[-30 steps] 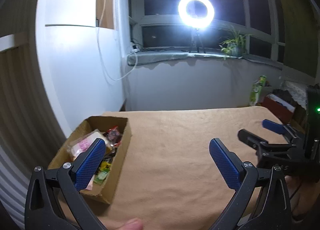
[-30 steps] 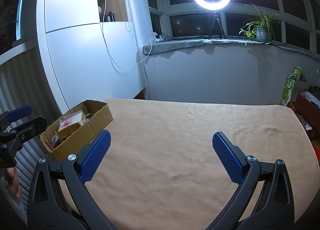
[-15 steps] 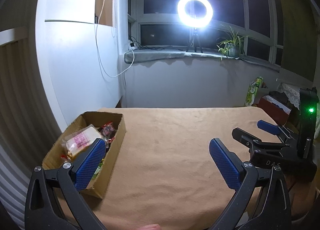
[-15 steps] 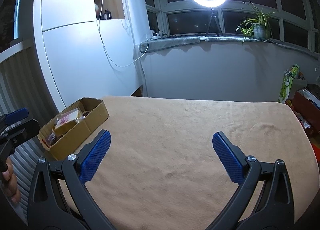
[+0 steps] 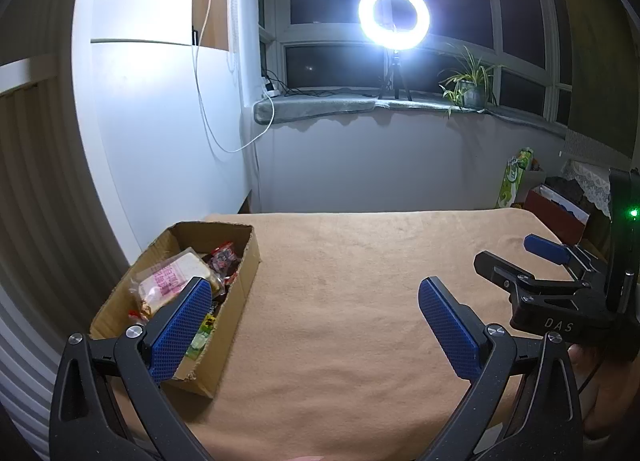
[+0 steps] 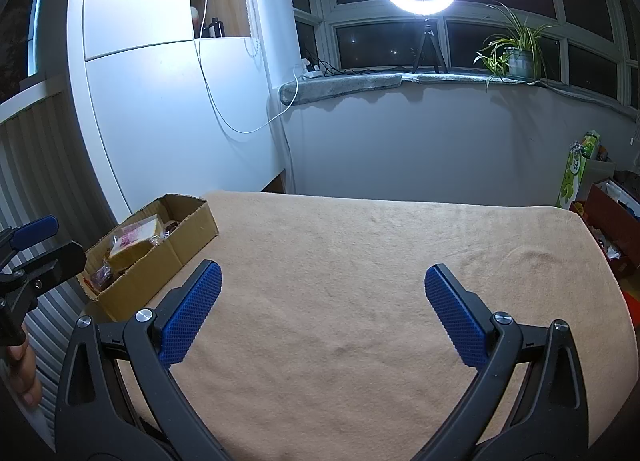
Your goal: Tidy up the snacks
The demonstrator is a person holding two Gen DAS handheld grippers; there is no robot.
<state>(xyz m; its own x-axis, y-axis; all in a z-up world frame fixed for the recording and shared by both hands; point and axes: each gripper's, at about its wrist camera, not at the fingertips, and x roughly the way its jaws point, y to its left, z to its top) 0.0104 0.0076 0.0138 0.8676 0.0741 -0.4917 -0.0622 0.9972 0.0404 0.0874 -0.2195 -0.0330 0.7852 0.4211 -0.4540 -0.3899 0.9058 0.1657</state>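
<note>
Left tool [image 5: 316, 325] jaws wide, holding nothing, hovering over the tan-covered bench [image 5: 340, 301]. Right tool [image 6: 322, 307] likewise wide and empty. One cardboard box [image 5: 240, 301] at 9 o'clock on the bench near its left edge, open-topped, filled with snacks: one clear pink-printed bag [image 5: 168, 281] on top, one red packet [image 5: 224, 259] behind it, more underneath, count unclear.

Dim rm, ring light [image 5: 394, 16] glare on window side, fisheye-warped edges.
</note>
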